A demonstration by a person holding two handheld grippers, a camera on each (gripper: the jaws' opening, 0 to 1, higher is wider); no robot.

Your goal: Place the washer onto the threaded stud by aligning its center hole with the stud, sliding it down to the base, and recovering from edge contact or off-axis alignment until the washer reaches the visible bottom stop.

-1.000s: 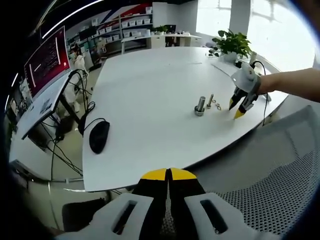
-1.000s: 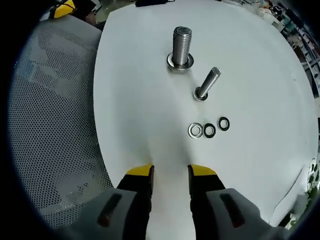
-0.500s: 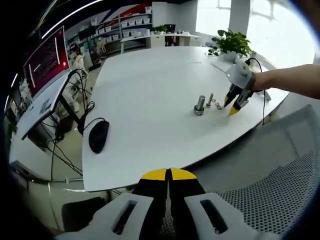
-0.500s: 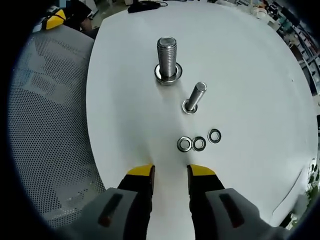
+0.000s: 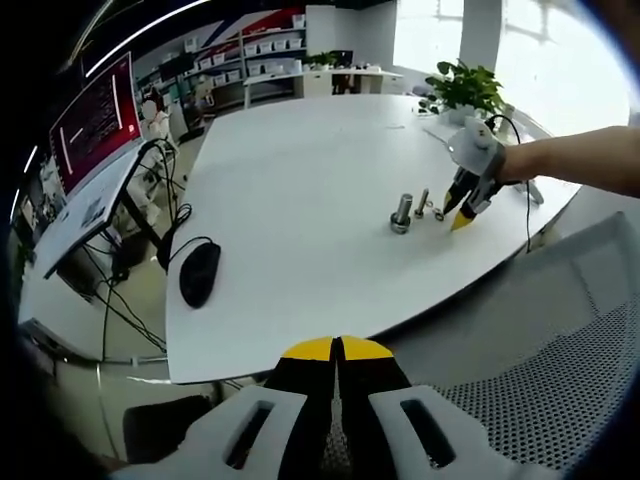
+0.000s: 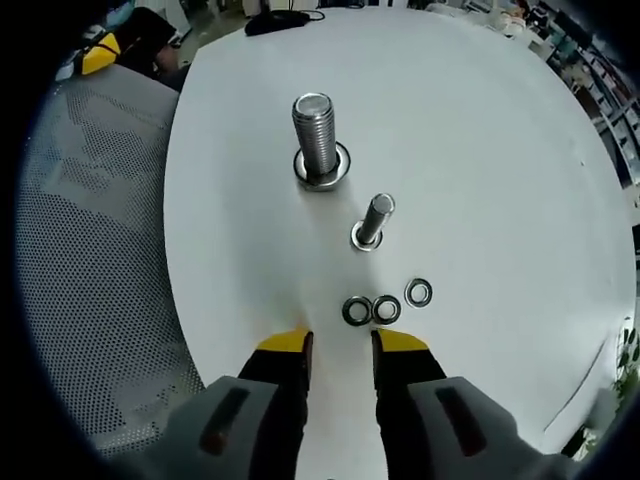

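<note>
Hovering parted, the right hand-held gripper (image 6: pixel 339 342) nears three washers (image 6: pixel 386 308) beside two studs (image 6: pixel 316 138); the left hand-held gripper (image 5: pixel 336 348) is closed.

Left gripper (image 5: pixel 337 350) had jaws closed together, empty. Right gripper (image 6: pixel 340 344) jaws stood apart, nothing between its fingertips, forearm (image 5: pixel 565 160) extended.

Three washers (image 6: pixel 386 307) flat in row near slim upright threaded stud (image 6: pixel 372 221).

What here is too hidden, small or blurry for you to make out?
- Left gripper view: washers beside the small stud are too small to count; the right gripper crowds them.
- Right gripper view: the mouse is cut by the top edge.
- Left gripper view: writing on the red screen is blurred.
</note>
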